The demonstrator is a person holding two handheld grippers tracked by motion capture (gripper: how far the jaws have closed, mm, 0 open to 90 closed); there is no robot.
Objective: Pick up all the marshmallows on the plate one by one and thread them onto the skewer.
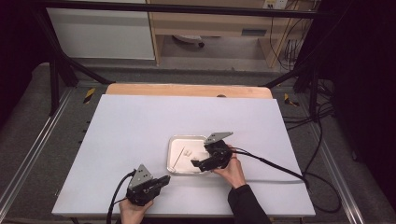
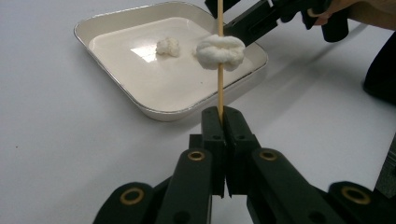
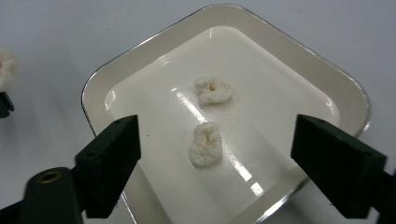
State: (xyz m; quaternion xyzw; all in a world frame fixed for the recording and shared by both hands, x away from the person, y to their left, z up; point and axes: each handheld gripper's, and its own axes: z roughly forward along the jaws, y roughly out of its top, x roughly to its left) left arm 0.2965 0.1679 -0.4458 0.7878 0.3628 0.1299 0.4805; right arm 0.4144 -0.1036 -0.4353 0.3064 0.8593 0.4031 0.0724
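Note:
My left gripper [image 2: 223, 112] is shut on the lower end of a thin wooden skewer [image 2: 220, 84], which stands up out of its jaws. A white puffy piece [image 2: 220, 51] is threaded on the skewer, partway up. In the high view this gripper [image 1: 163, 181] sits at the table's near edge, left of the white tray [image 1: 187, 136]. My right gripper [image 3: 224, 154] hangs over the tray [image 3: 88, 93] with its jaws wide open and nothing between its pads. Below it, two more white pieces [image 3: 213, 90] [image 3: 205, 145] lie on the tray floor.
The tray rests near the middle of a white table sheet [image 1: 140, 126] over a wooden tabletop [image 1: 187, 89]. A black cable [image 1: 271, 164] trails right from the right gripper. Metal frame legs [image 1: 56, 79] stand at the far corners.

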